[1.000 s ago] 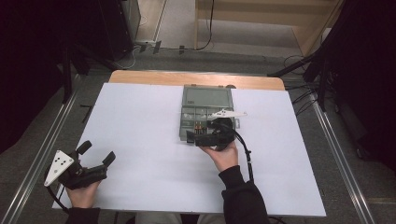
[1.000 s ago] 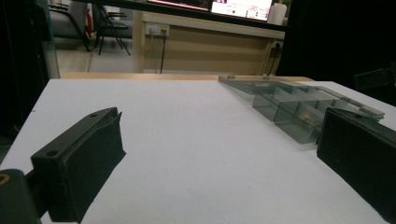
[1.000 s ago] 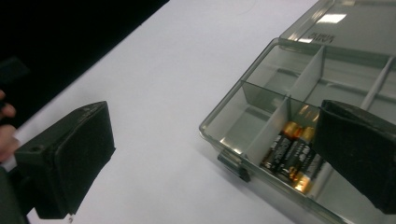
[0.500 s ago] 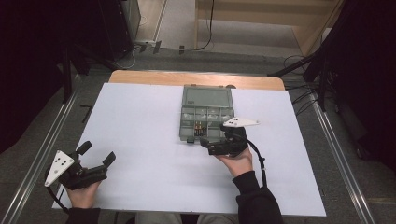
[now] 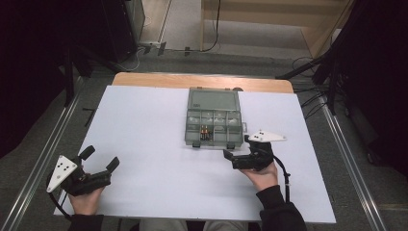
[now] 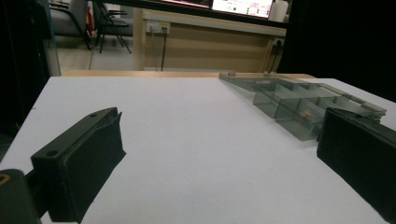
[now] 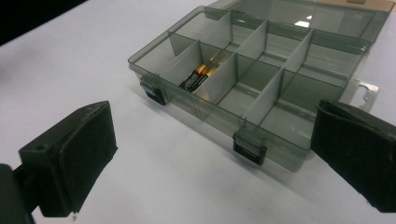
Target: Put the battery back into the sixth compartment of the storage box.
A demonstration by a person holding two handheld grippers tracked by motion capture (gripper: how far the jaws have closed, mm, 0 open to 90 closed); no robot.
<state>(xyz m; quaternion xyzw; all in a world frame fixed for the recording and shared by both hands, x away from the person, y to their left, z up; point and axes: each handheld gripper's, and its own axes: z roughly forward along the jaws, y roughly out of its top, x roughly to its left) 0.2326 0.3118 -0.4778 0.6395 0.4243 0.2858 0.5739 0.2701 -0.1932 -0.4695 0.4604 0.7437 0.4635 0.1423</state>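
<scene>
A clear grey compartment box (image 5: pixel 213 119) lies open at the far middle of a white table (image 5: pixel 144 125), its lid folded flat toward the far edge and 2 batteries (image 7: pixel 200 77) resting in a near-row compartment, second from the left. Just near and right of the box, the right gripper (image 5: pixel 236 150) hovers with its jaws spread wide and nothing between them — pointed toward the box's near latches (image 7: pixel 250 148). At the near left corner, well apart from the box, the left gripper (image 5: pixel 99 159) is likewise wide open and empty.
</scene>
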